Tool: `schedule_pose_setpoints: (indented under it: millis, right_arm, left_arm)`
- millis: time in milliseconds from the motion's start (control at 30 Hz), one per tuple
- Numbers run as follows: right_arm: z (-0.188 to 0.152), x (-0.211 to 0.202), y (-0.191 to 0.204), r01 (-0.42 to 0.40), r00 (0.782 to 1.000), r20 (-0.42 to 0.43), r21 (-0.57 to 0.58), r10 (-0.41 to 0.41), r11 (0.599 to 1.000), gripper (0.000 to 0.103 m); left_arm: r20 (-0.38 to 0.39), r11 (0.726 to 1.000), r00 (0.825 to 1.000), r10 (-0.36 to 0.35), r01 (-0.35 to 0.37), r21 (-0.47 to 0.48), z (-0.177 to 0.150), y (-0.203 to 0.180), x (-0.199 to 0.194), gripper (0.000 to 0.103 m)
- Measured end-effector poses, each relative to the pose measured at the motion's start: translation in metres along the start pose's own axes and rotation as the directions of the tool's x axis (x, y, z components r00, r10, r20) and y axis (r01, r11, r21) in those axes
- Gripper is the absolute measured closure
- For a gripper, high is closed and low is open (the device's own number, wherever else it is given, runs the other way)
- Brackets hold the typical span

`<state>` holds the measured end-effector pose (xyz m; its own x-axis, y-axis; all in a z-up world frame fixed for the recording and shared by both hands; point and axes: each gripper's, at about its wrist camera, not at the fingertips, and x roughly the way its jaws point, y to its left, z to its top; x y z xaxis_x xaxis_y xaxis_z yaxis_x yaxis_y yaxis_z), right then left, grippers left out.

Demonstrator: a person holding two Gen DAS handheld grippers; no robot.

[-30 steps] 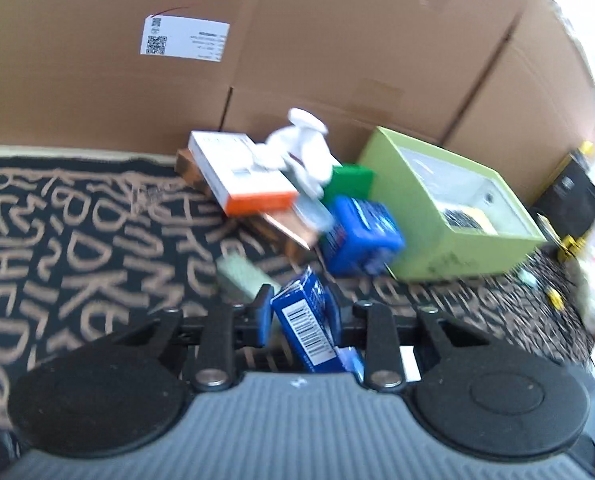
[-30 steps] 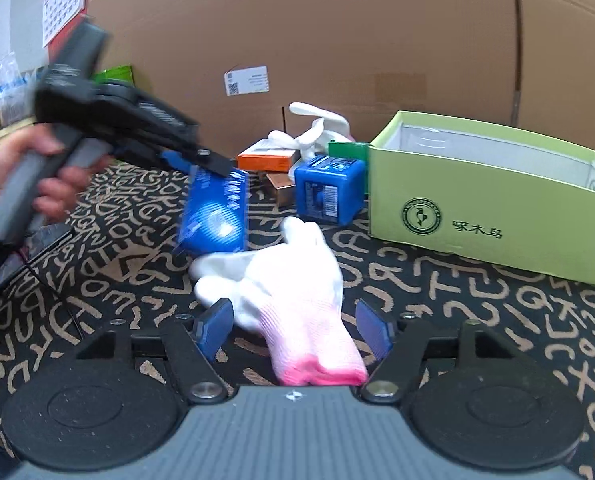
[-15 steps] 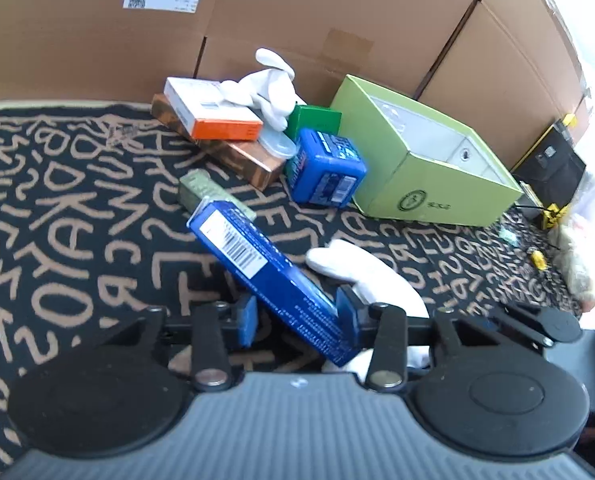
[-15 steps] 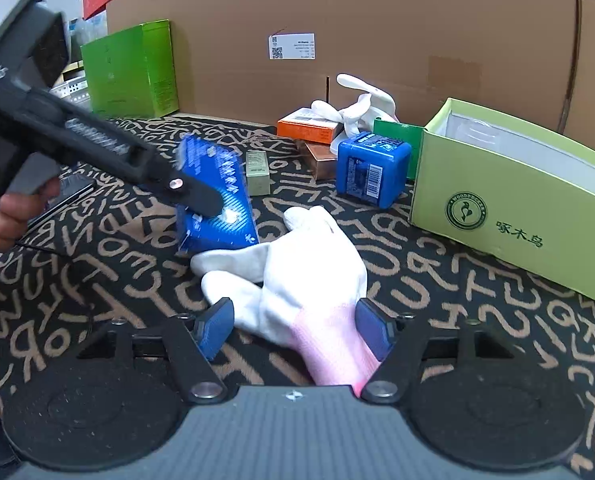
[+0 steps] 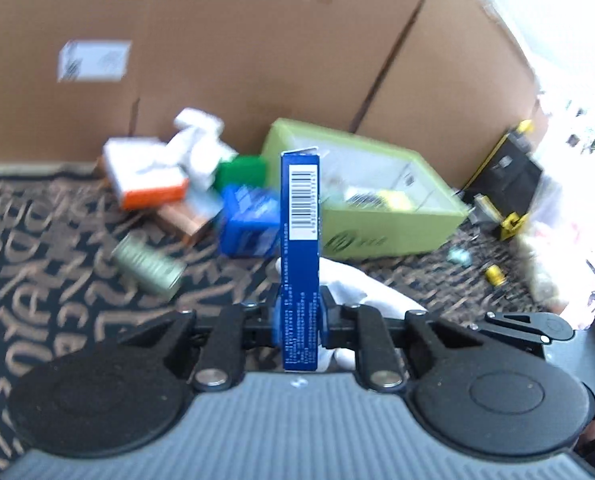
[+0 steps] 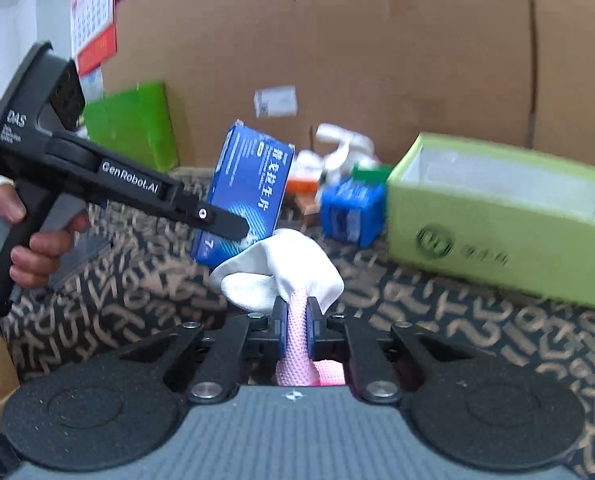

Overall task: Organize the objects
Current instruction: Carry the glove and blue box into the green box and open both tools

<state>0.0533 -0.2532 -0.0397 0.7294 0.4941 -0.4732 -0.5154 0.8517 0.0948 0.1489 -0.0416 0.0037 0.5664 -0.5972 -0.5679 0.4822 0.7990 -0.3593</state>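
Left wrist view: left gripper (image 5: pixel 299 316) now holds the blue carton (image 5: pixel 299 240) upright, up off the cloth, aimed at the lime-green box (image 5: pixel 381 216). Right gripper (image 6: pixel 296 320), half a second ago spread wide over the white glove (image 6: pixel 293 260), is now clamped on its pink cuff. Both items look ready for boxing. Lettered black tablecloth (image 6: pixel 477 320), cardboard wall (image 6: pixel 357 48) behind.

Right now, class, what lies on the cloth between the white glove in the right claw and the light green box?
In the right wrist view, only bare patterned cloth lies between the white glove and the light green box.
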Motion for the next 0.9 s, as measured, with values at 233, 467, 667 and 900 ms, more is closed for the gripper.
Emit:
schedule_pose_setpoints:
  millis: [233,467,667,900]
  right_arm:
    - [0.035,-0.041,-0.032,0.163,0.975,0.147,0.019,-0.164,0.986,0.092]
    - [0.066,-0.048,-0.075,0.362,0.909,0.209,0.036,-0.361,0.932,0.092]
    - [0.083,-0.024,-0.118,0.500,0.845,0.223,-0.008,-0.486,0.866,0.092]
    - [0.083,0.019,-0.170,0.516,0.849,0.123,0.017,-0.514,0.857,0.092]
  left_arm:
    - [0.067,0.991,0.992,-0.103,0.097,0.094,0.046,-0.055,0.009,0.086]
    - [0.050,0.981,0.986,-0.161,0.154,0.120,0.086,-0.096,0.058,0.086]
    - [-0.002,0.985,0.990,-0.144,0.143,0.092,0.113,-0.106,0.126,0.086]
    - [-0.097,0.990,0.992,-0.081,0.091,0.110,0.117,-0.099,0.200,0.086]
